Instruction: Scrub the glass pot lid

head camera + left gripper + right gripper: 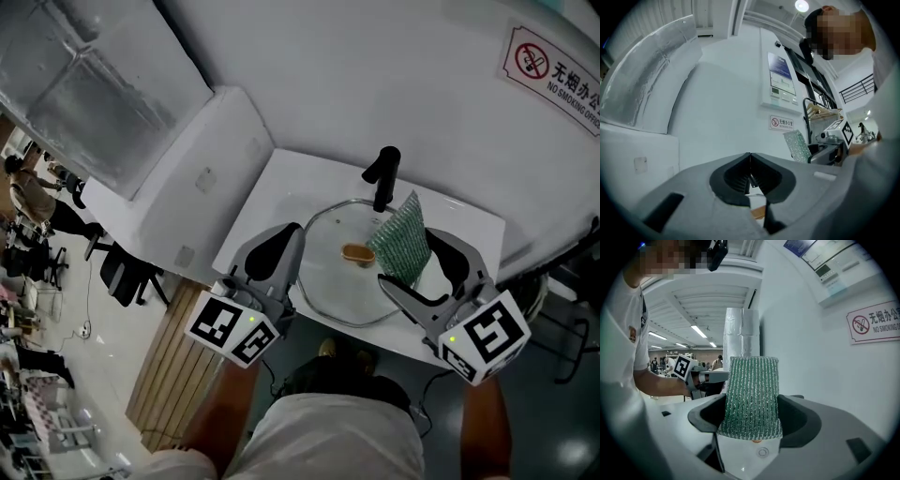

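White sink [281, 192], glass pot lid [323, 277] inside; right hand-held gripper [410, 264] clamps green scourer [400, 236], left hand-held gripper [292, 246] closed; I'd press flat, circling.

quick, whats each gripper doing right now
Left gripper: shut, at the rim of the glass lid; whether it pinches the rim cannot be told.
Right gripper: shut on the green scrubbing pad.

Smooth glass and rough glittery knit on a glossy white top

The round clear glass pot lid [323, 281] is smooth and shiny, and its small brown knob [357, 253] looks like wood. Over the lid's right edge, the green knitted scrub cloth [752, 399] is rough and ribbed with a metallic sparkle. Behind the lid, the black tap [383, 175] looks matt. Under the lid, the white countertop [281, 178] is smooth and glossy.
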